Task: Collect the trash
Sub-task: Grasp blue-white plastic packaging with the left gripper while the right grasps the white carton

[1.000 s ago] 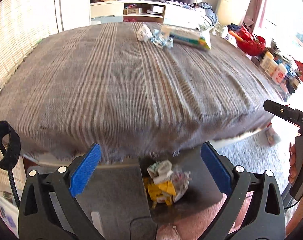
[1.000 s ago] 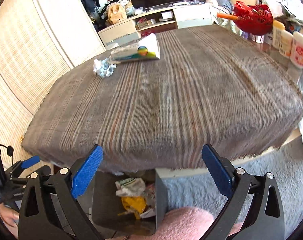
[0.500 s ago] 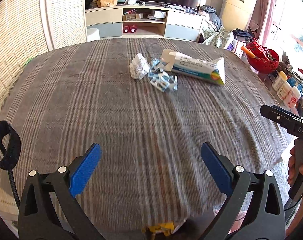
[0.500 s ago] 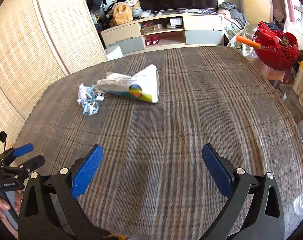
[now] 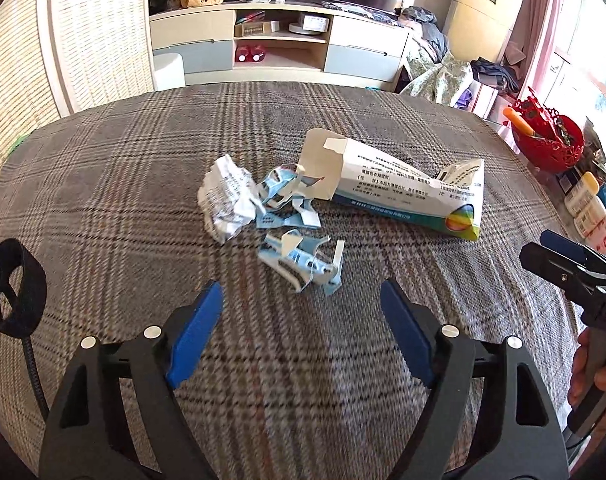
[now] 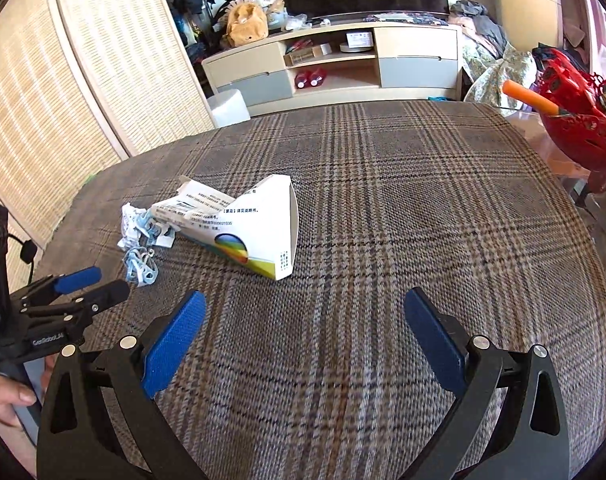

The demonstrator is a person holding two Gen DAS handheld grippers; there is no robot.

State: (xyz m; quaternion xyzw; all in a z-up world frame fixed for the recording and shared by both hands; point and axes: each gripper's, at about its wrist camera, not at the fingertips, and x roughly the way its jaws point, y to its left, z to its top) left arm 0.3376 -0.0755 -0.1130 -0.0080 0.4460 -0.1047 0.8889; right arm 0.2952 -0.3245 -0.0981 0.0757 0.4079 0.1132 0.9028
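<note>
On the plaid tablecloth point(image 5: 143, 184) lie a crushed white medicine box point(image 5: 407, 192), a crumpled white paper ball point(image 5: 227, 200) and torn blue-white wrapper scraps point(image 5: 299, 262). My left gripper point(image 5: 301, 324) is open and empty, just short of the nearest scraps. My right gripper point(image 6: 303, 328) is open and empty, a little short of the box point(image 6: 243, 226); the scraps point(image 6: 141, 266) and paper ball point(image 6: 129, 218) lie to its left. Each gripper shows at the edge of the other's view: the right point(image 5: 559, 258), the left point(image 6: 83, 286).
A red basket point(image 6: 579, 108) with an orange handle stands off the table's right side, with white bottles point(image 5: 587, 204) beside it. A TV cabinet point(image 5: 279, 48) and a woven screen point(image 6: 63, 80) are behind the table.
Both grippers have moved forward from the table's near edge over the cloth toward the trash. The bin below the edge has dropped out of view.
</note>
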